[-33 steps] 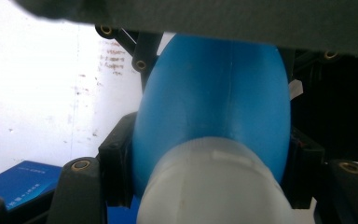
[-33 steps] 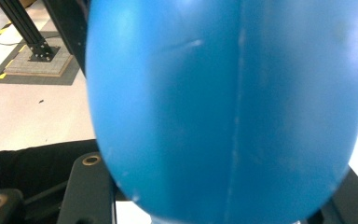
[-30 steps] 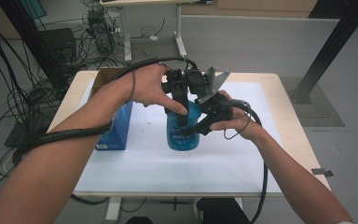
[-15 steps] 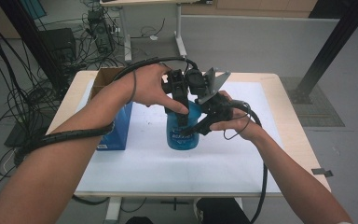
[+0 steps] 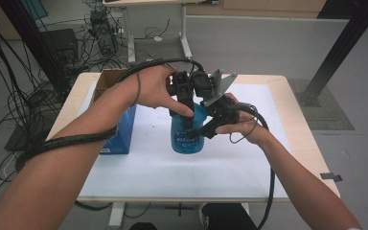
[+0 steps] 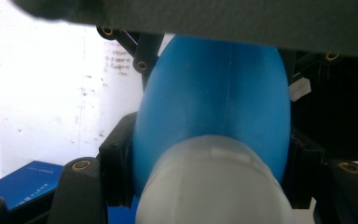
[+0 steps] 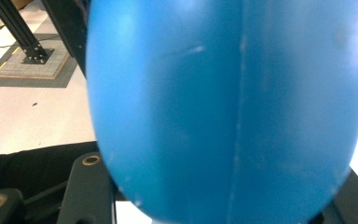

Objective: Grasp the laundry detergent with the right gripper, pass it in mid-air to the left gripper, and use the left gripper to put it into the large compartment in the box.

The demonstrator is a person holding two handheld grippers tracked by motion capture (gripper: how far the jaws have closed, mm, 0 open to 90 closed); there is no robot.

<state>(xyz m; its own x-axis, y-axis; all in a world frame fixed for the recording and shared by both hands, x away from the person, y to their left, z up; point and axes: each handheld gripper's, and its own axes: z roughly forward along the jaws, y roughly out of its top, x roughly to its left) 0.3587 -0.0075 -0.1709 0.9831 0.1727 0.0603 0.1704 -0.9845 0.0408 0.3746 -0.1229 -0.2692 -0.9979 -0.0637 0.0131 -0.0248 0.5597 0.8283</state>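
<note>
A blue bottle [image 5: 187,138] stands upright on the white mat in the middle of the table. My left gripper [image 5: 186,111] comes down on its top from above, shut on the bottle at its white cap [image 6: 214,186], and the blue body [image 6: 214,93] runs away below between the jaws. From the right, my right gripper [image 5: 202,126] is shut on the bottle's upper body. In the right gripper view the blue body [image 7: 228,107] bulges between my right gripper [image 7: 223,198] jaws. Both hands sit close together over the bottle.
A blue box [image 5: 120,133] stands left of the bottle, seen as a blue box [image 6: 23,179] in the left gripper view, with an open cardboard box [image 5: 106,79] behind it. The white mat [image 5: 249,163] covers the wooden table [image 5: 297,124]. Cables lie on the floor at left.
</note>
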